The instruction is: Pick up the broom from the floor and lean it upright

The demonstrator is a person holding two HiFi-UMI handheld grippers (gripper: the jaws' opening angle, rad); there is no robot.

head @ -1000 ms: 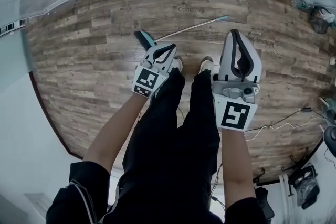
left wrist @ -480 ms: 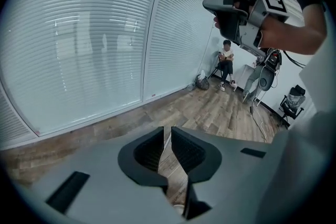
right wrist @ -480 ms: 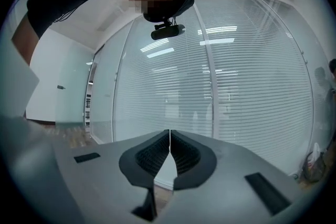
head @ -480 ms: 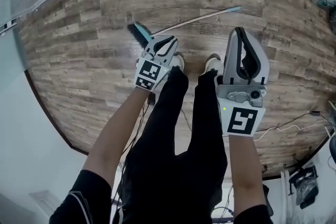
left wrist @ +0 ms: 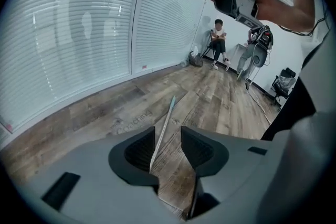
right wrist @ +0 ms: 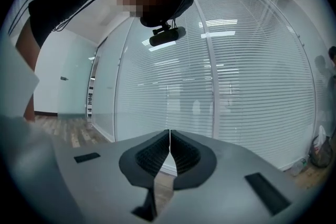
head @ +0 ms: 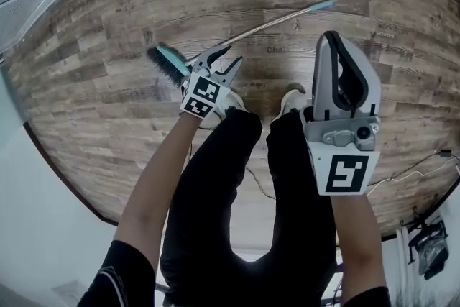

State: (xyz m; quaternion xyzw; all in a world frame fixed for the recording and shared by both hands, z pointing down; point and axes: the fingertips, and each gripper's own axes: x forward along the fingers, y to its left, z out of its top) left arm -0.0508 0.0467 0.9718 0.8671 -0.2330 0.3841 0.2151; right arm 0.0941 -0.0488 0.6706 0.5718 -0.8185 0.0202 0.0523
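The broom lies flat on the wooden floor; its teal brush head [head: 167, 62] is at the left and its thin silver handle [head: 273, 21] runs up right to a teal tip. My left gripper [head: 231, 54] hangs low over the handle close to the brush head, its jaws opening. In the left gripper view the handle [left wrist: 164, 126] shows on the floor between the spread jaws of the left gripper [left wrist: 168, 131], and no pad touches it. My right gripper [head: 332, 39] is held higher at the right, shut on nothing. In its own view the right gripper [right wrist: 169, 136] points at window blinds.
The person's black trousers and white shoes [head: 291, 98] stand just behind the broom. A glass wall with blinds [left wrist: 79, 50] runs along the left. A person sits on a chair [left wrist: 216, 42] at the far end beside equipment. A cable [head: 424, 167] lies at the right.
Both grippers have dropped toward the floor as the person bends down. The left jaws, shut before, now stand apart over the broom handle. The right jaws stay shut.
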